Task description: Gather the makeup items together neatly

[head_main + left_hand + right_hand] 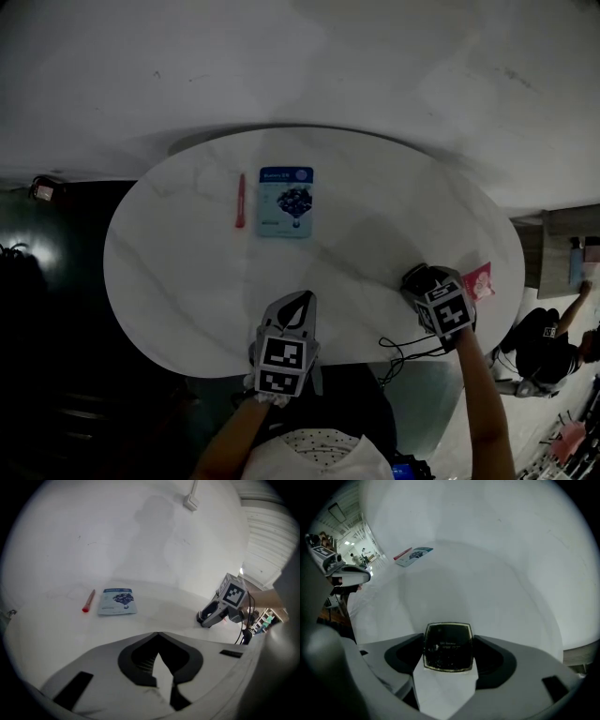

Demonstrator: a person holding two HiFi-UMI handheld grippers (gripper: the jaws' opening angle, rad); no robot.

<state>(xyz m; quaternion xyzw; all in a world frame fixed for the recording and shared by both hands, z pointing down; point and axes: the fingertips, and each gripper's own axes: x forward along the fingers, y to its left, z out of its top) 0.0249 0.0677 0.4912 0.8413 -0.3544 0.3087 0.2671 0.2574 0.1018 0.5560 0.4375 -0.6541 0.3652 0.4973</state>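
On the oval white table (178,281) a blue face-mask sachet (285,201) lies at the far side. A red lip pen (240,200) lies just left of it. My right gripper (422,279) points steeply down at the table's right end. A black compact with a gold rim (448,647) lies on the table between its jaws, which stand open around it. A pink sachet (480,279) lies right beside this gripper. My left gripper (300,302) rests near the front edge, tips together, with nothing in it.
A black cable (403,352) hangs off the table's front edge below the right gripper. Beyond the right edge are a person on the floor (544,337) and shelves. A dark area with a lamp (42,189) borders the table's left.
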